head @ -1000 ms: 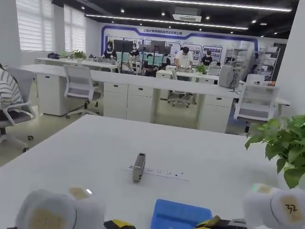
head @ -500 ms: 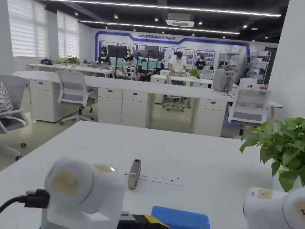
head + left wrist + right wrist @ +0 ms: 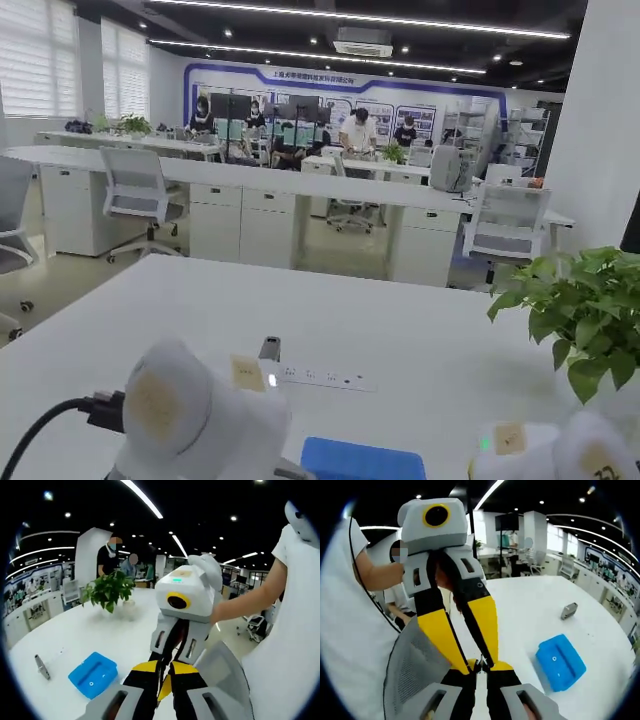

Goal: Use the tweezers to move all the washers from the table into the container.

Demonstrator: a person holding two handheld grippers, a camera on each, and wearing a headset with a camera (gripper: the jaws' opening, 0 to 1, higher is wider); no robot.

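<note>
My two grippers meet tip to tip in the air above the white table (image 3: 200, 310). In the left gripper view my left gripper (image 3: 165, 674) has its yellow-tipped jaws closed together, and my right gripper (image 3: 169, 656) points back at it. In the right gripper view my right gripper (image 3: 480, 674) is shut, with the left gripper (image 3: 481, 659) coming down from above. I see nothing held in either. The blue container (image 3: 360, 462) lies on the table below them. A grey metal tool (image 3: 269, 349), possibly the tweezers, lies beyond it.
A potted plant (image 3: 585, 310) stands at the table's right edge. A socket strip (image 3: 325, 378) is set into the table beside the grey tool. Desks, chairs and several people are far behind. A person's arm (image 3: 250, 600) holds the right gripper.
The left gripper has risen into the lower left of the head view and the right one has sunk lower. The head camera has tilted up and to the right.
</note>
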